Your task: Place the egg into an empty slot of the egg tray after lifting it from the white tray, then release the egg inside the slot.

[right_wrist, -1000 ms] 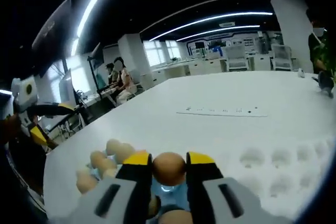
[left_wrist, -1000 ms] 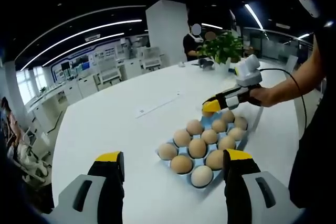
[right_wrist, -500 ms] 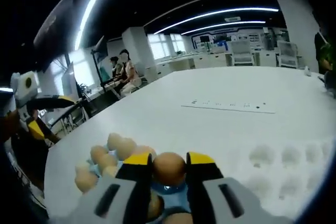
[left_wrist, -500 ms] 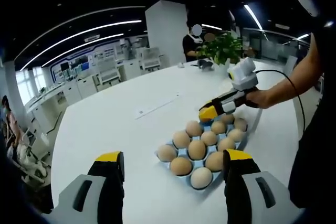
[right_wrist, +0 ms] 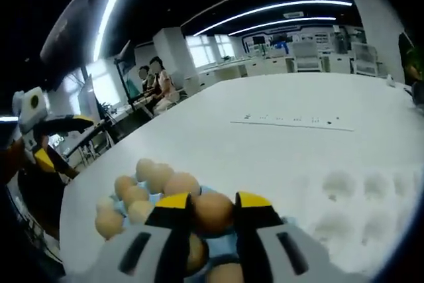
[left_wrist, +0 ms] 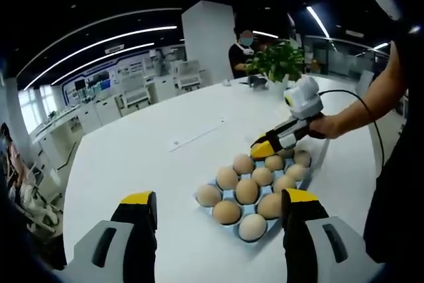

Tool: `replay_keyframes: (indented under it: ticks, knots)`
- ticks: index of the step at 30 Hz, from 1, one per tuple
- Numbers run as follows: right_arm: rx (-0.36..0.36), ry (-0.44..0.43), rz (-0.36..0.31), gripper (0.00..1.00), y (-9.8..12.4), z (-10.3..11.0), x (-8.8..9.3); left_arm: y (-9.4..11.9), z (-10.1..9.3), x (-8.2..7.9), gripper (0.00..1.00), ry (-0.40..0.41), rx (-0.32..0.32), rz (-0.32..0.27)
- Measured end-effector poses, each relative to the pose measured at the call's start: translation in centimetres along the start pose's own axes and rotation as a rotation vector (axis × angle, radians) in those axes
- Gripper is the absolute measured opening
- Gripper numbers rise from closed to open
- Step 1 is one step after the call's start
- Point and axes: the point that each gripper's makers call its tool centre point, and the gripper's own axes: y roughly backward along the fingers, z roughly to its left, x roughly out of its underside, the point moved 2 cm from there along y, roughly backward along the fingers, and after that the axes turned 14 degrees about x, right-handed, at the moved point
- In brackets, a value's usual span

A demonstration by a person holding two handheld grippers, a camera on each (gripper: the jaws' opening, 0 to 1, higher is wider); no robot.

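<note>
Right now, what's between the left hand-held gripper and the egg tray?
Bare white table, as the left gripper view shows. The left hand-held gripper hangs open short of the egg tray, with nothing lying on the stretch between them.

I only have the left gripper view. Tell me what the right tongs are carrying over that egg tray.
Observer: The right tongs are shut on a brown egg.
Operator: Confirm what lies beneath it.
Observer: The blue egg tray, seen directly under the egg between the tong tips.
Operator: Report the white tray.
Observer: It lies right of the tongs, its visible dimples empty.
</note>
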Motion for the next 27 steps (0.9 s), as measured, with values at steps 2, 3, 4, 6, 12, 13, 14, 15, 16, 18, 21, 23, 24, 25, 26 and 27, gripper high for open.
replay_keyframes:
  ticks: [2, 3, 4, 6, 12, 13, 14, 15, 16, 18, 21, 23, 24, 25, 26, 27]
  knots:
    - [-0.002, 0.012, -0.001, 0.26, 0.1, 0.0, 0.1, 0.0, 0.0, 0.0, 0.76, 0.001, 0.0, 0.001]
    - [-0.007, 0.021, -0.005, 0.26, 0.1, 0.0, 0.1, 0.0, 0.0, 0.0, 0.76, 0.001, -0.001, 0.0]
    - [-0.014, 0.018, -0.012, 0.25, 0.1, -0.1, 0.1, 0.0, 0.0, 0.0, 0.76, 0.001, -0.001, 0.0]
    - [-0.015, 0.004, -0.014, 0.25, 0.4, -0.2, 0.1, 0.0, 0.0, -0.1, 0.76, 0.001, -0.001, 0.001]
    - [-0.027, -0.011, -0.03, 0.27, 0.7, 0.1, 0.1, 0.0, -0.1, -0.2, 0.76, -0.001, -0.003, 0.001]
    - [-0.027, -0.011, -0.029, 0.27, 0.7, 0.2, 0.1, 0.0, -0.2, -0.3, 0.76, -0.004, -0.002, 0.001]
    - [-0.027, -0.012, -0.028, 0.28, 0.7, 0.2, 0.1, 0.0, -0.2, -0.3, 0.76, -0.006, -0.002, 0.002]
    - [-0.029, -0.016, -0.028, 0.28, 0.7, 0.1, 0.1, 0.0, -0.2, -0.4, 0.76, -0.007, -0.003, 0.003]
    - [-0.031, -0.018, -0.028, 0.28, 0.7, 0.1, 0.1, 0.0, -0.2, -0.4, 0.76, -0.007, -0.004, 0.004]
    - [-0.036, -0.026, -0.025, 0.3, 0.9, 0.1, 0.1, 0.0, -0.2, -0.4, 0.76, -0.008, -0.005, 0.003]
    - [-0.054, -0.097, -0.046, 0.32, 1.7, -0.2, -0.2, 0.0, -0.3, -0.5, 0.76, -0.011, -0.004, 0.006]
    - [-0.049, -0.113, -0.078, 0.32, 2.7, -0.7, -0.6, -0.1, -0.3, -0.6, 0.76, -0.013, -0.004, 0.007]
    - [-0.04, -0.111, -0.087, 0.32, 3.1, -1.0, -0.7, -0.1, -0.3, -0.6, 0.76, -0.013, -0.003, 0.007]
    - [-0.016, -0.107, -0.106, 0.32, 3.5, -1.7, -0.9, -0.2, -0.3, -0.7, 0.76, -0.014, -0.003, 0.006]
    - [-0.006, -0.109, -0.112, 0.32, 3.8, -2.1, -0.9, -0.2, -0.3, -0.7, 0.76, -0.014, -0.002, 0.005]
    - [0.002, -0.112, -0.112, 0.32, 4.0, -2.4, -0.8, -0.2, -0.3, -0.7, 0.76, -0.015, -0.002, 0.005]
